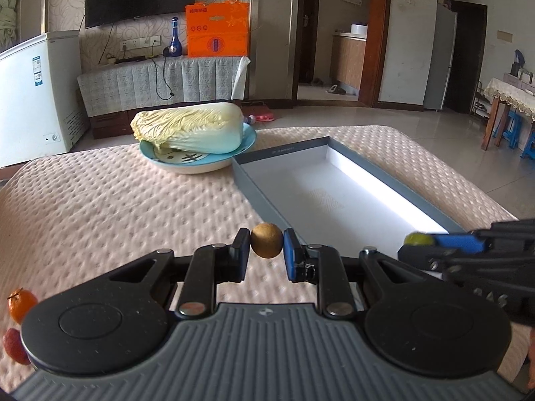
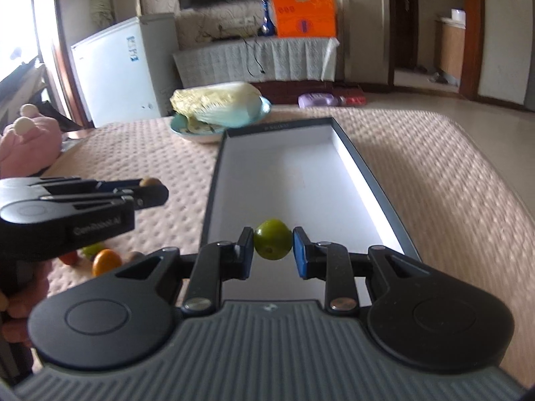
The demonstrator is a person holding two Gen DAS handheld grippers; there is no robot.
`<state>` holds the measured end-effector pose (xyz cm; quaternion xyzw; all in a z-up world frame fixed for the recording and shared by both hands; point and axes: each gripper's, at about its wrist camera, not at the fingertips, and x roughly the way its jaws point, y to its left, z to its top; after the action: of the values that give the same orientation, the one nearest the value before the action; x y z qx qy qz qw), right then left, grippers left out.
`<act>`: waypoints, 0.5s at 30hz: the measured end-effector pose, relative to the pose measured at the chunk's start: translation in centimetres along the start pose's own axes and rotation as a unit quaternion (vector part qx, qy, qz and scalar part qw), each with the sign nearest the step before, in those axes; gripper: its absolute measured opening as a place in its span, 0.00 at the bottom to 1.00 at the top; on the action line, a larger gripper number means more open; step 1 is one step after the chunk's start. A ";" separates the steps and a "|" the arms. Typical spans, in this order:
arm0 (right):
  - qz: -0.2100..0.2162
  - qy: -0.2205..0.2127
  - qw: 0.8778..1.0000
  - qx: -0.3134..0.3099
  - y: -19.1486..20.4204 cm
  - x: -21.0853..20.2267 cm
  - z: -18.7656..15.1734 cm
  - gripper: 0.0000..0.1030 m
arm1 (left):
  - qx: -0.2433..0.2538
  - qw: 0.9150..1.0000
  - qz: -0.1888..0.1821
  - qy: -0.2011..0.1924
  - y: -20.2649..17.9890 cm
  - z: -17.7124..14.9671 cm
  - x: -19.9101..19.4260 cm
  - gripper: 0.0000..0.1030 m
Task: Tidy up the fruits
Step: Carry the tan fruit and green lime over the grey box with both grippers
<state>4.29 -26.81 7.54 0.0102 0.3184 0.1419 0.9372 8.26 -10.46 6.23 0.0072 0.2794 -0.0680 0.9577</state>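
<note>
A brown fruit (image 1: 266, 240) is clamped in the left claw (image 1: 266, 245) at lower centre; a green fruit (image 2: 272, 244) is gripped by the right claw (image 2: 272, 245) above the grey box (image 2: 214, 197), seemingly for release.

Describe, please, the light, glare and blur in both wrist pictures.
Left wrist view: sharp; strong glare whitens the far inner wall of the grey shallow cardboard box; the round brown fruit is evenly lit. Right wrist view: motion blur smears the quilted pink table cover; the round green fruit stays clear.
</note>
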 end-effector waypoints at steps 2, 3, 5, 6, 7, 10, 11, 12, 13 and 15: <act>-0.002 0.009 1.000 0.005 -0.2 0.4 -0.2 0.28 | -0.001 1.000 -0.003 -0.002 -0.2 0.3 0.4 0.25; -0.005 0.014 1.000 0.005 -0.1 0.5 -0.3 0.28 | -0.002 1.000 -0.005 -0.003 -0.3 0.4 0.5 0.25; -0.008 0.020 1.000 0.003 -0.1 0.7 -0.5 0.28 | -0.004 1.000 -0.010 -0.003 -0.5 0.7 0.9 0.25; -0.009 0.021 1.000 0.003 -0.1 0.7 -0.6 0.28 | -0.004 1.000 -0.013 -0.005 -0.7 0.8 1.2 0.25; -0.010 0.023 1.000 0.003 -0.1 0.8 -0.6 0.28 | -0.002 1.000 -0.014 -0.006 -0.9 0.9 1.5 0.25; -0.015 0.031 0.999 0.004 -0.3 1.0 -0.6 0.28 | 0.008 1.000 -0.015 -0.006 -1.7 1.2 2.7 0.25; -0.015 0.032 0.999 0.005 -0.3 1.0 -0.7 0.28 | 0.008 1.000 -0.018 -0.005 -1.9 1.2 3.1 0.25; -0.016 0.034 0.999 0.004 -0.4 1.1 -0.7 0.28 | 0.009 1.000 -0.020 -0.005 -2.1 1.3 3.5 0.25; -0.018 0.036 0.999 0.002 -0.4 1.2 -0.7 0.28 | 0.010 1.000 -0.022 -0.003 -2.3 1.4 3.9 0.25; -0.019 0.040 0.999 -0.001 -0.4 1.3 -0.7 0.28 | 0.009 1.000 -0.027 0.000 -2.6 1.5 4.7 0.25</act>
<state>4.94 -26.85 6.12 -0.0021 0.3555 0.1247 0.9263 12.64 -13.67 5.00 0.0086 0.2793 -0.0962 0.9553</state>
